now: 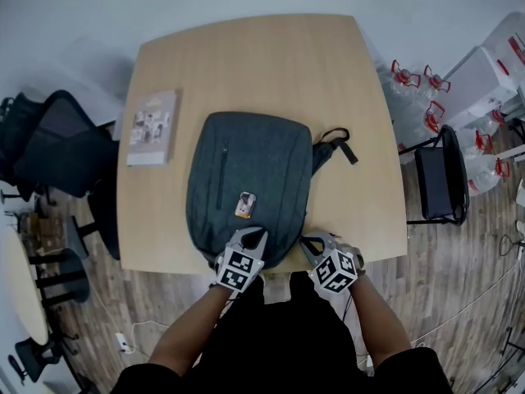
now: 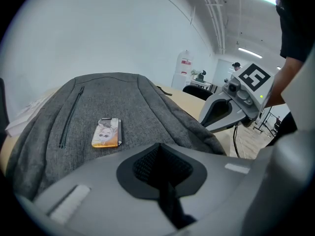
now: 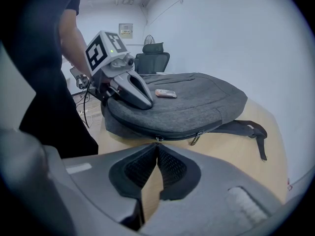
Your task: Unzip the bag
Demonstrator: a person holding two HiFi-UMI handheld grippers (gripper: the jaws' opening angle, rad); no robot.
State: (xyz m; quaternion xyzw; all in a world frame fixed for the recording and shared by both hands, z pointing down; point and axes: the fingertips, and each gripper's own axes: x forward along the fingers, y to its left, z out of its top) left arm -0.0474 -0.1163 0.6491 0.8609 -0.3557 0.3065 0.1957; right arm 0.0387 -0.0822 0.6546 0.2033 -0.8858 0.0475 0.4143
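A grey backpack (image 1: 246, 175) lies flat on the wooden table (image 1: 246, 56), with a small orange card (image 1: 245, 204) on its front. My left gripper (image 1: 251, 236) is shut and rests on the near end of the bag (image 2: 113, 102), nothing showing between its jaws. My right gripper (image 1: 314, 241) is at the bag's near right edge. In the right gripper view its jaws (image 3: 157, 144) are shut, with the tips pinched on a small metal zipper pull (image 3: 156, 139) on the side zipper. A second pull (image 3: 196, 138) hangs a little further along.
A booklet (image 1: 152, 127) lies on the table left of the bag. The bag's black strap (image 1: 332, 142) trails to the right. Black office chairs (image 1: 57, 142) stand left, another chair (image 1: 439, 179) and several water bottles (image 1: 426, 97) right.
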